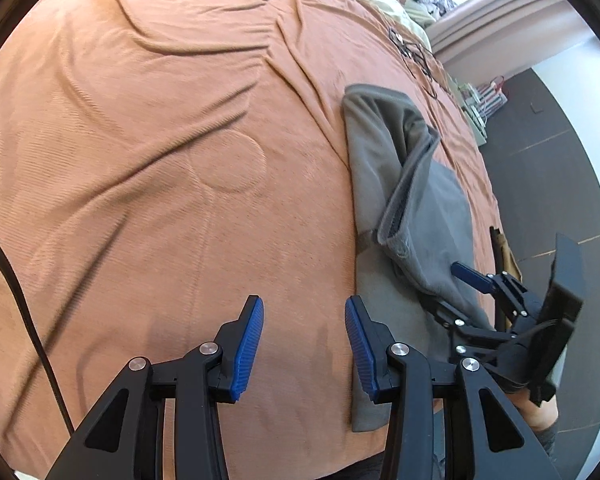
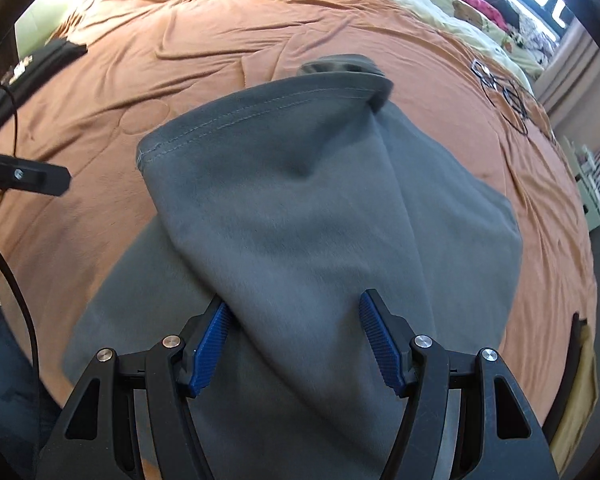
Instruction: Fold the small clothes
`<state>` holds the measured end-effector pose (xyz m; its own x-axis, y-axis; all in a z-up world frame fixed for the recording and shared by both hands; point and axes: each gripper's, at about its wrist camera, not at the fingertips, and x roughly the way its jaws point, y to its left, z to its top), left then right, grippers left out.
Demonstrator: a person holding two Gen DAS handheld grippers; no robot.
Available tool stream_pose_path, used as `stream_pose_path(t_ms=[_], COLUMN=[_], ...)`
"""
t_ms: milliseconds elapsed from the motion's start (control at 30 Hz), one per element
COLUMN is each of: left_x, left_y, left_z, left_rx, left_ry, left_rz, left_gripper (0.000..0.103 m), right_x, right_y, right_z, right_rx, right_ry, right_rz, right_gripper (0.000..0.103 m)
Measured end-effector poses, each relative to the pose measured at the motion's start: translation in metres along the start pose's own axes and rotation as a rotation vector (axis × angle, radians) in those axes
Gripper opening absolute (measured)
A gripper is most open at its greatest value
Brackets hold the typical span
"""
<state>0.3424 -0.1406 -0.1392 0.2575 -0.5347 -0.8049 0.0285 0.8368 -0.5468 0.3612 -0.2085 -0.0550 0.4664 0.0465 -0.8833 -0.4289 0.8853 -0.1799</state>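
in the left wrist view, the left gripper (image 1: 304, 344) hovers with its blue ribbed pads spread and nothing between them, over the wrinkled orange cotton bedspread (image 1: 160, 140). the soft grey fleece garment (image 1: 380, 168) lies to its right on the bedspread, one hemmed flap lifted and doubled over; its near edge passes just beside the right-hand pad without being pinched. further right, the right gripper (image 1: 456, 284) reaches into the grey cloth, one blue finger showing above the fold. in the right wrist view, the garment fills the middle, a raised fold of it running down between the right gripper's spread pads; the left pad touches the cloth, while the right pad looks clear of it, so i judge this no firm pinch. the fabric looks light, limp and thick-napped, likely to sag and slide rather than hold a crease, so a stitched hem corner (image 2: 144, 152) seems the best place to take hold.
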Motion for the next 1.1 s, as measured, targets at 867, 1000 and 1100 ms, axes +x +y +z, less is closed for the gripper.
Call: stream_pose_path(t_ms=[867,1000,1100], left_x=[0.019,0.027,0.033], left_y=[-0.035,-0.044,-0.051], left_z=[0.031,0.037,0.042], left_rx=[0.041,0.053,0.065], left_ry=[-0.004,0.001,0.007], left_rz=[0.031,0.034,0.043], left_gripper=[0.045,0.045,0.045], right_x=[-0.043,-0.037,-0.024], right_y=[-0.11,-0.131,-0.149], right_z=[0.003,-0.007,-0.012], right_rx=[0.25,0.307,0.362], right_ry=[-0.208,-0.206,-0.193], right_rz=[0.072,0.089,0.115], right_gripper=[0.006,0.006,0.006])
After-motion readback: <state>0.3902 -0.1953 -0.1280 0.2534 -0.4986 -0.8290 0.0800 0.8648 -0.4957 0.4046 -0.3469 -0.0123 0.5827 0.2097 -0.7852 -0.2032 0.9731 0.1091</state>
